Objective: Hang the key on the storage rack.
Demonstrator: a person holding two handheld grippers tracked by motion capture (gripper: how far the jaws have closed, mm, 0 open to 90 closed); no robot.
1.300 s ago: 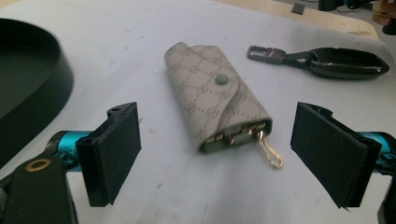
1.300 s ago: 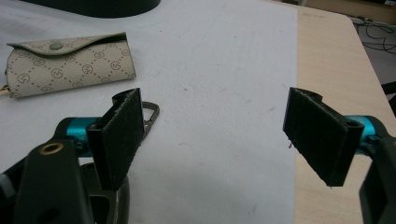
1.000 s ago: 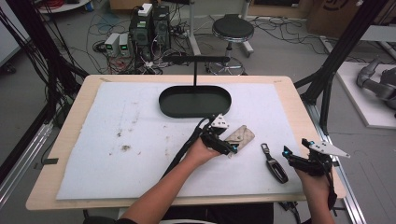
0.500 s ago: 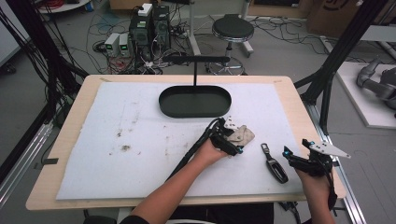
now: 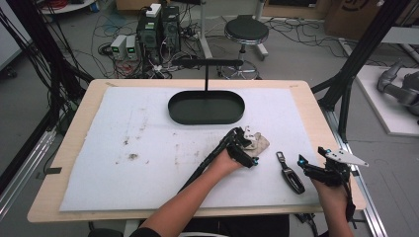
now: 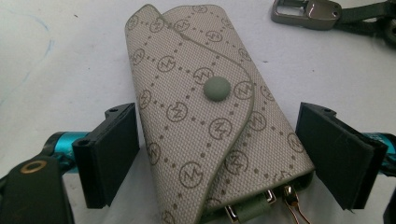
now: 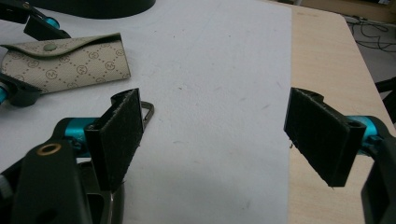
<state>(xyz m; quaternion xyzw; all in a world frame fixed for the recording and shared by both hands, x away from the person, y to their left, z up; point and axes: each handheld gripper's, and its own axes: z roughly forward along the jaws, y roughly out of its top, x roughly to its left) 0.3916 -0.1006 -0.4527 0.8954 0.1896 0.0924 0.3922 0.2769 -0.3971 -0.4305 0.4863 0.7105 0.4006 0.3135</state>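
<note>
A beige monogram key pouch (image 6: 201, 112) with a green snap lies flat on the white mat, flap closed, metal clips poking out at its near end. My left gripper (image 6: 219, 158) is open and straddles it, one black pad on each side, with small gaps to the fabric. In the high view the left gripper (image 5: 251, 146) sits over the pouch (image 5: 260, 142) right of the mat's centre. A black car key (image 5: 290, 174) with a metal loop lies to its right. My right gripper (image 5: 307, 170) is open beside the key, holding nothing, and its own view shows the right gripper (image 7: 215, 135) over bare mat.
A black oval tray (image 5: 206, 107) with an upright T-shaped post (image 5: 206, 74) stands at the back centre. The white mat (image 5: 148, 148) is stained at its left middle. The wooden table edge (image 7: 327, 70) runs just right of the right gripper.
My left gripper has slid right and forward until its open jaws sit on both sides of the pouch. The right gripper and the key have stayed still.
</note>
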